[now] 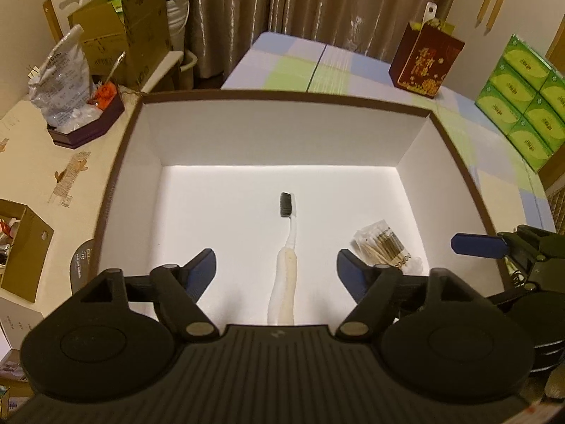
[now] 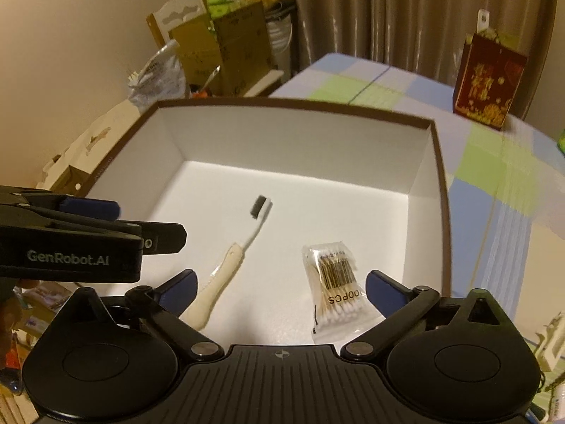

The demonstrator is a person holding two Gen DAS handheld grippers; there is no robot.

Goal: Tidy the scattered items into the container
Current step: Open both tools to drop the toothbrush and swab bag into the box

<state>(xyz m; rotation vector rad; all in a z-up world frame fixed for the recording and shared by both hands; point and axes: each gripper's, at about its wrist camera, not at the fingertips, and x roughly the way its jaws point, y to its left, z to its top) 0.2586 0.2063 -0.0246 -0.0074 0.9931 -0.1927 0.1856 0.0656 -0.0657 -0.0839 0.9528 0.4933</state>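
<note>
- Left wrist view: left gripper jaws wide, empty; one toothbrush between them, lying in one box.
- Right gripper jaws fully spread, empty; one cotton swab pack between them, same box.

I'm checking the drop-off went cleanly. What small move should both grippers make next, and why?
Probably lift both clear of the box. The toothbrush and cotton swab pack lie on its floor, and the left gripper and right gripper are open, holding nothing.
</note>
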